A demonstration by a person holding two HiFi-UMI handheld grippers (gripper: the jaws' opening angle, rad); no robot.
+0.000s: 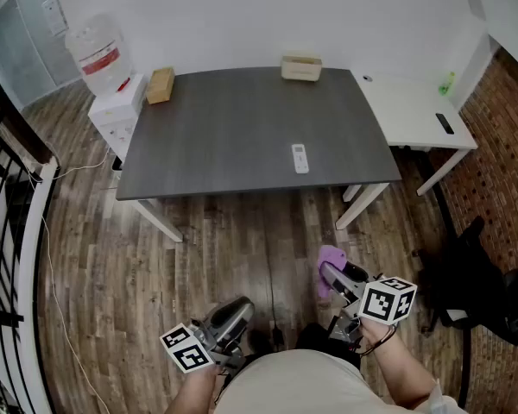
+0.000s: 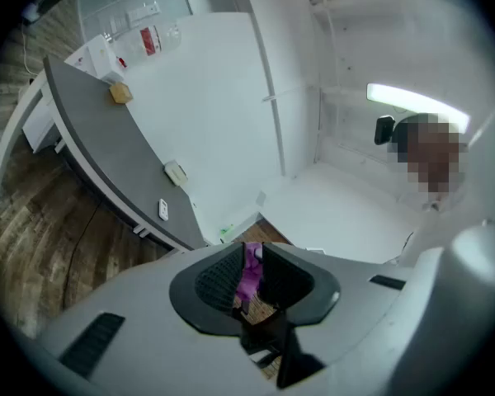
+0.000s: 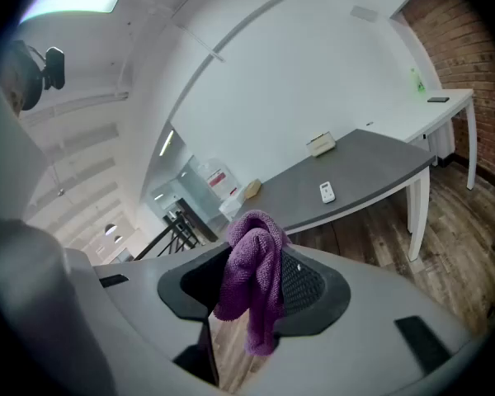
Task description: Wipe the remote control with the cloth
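Fingers (image 3: 309,285) of the right gripper (image 1: 335,276) are pressed together on a purple cloth (image 3: 252,275), which bunches above the tips and hangs below them. The left gripper (image 2: 249,272) has its jaws only a narrow slit apart and holds nothing; the cloth shows through that slit from beyond. Both grippers are held low, close to the person's body and apart from each other, over a wood floor (image 1: 242,231). A black chair (image 1: 479,291) stands off to the right.

Farther out is a grey table (image 1: 216,136). The remote (image 1: 300,158) lies flat on it near the front edge, right of the middle, well apart from both grippers and the cloth. At the table's far edge sit a brown box (image 1: 160,84) on the left and a pale box (image 1: 301,67) toward the right. A white desk (image 1: 406,110) adjoins the table on the right. A water jug (image 1: 95,57) stands past the far left corner.
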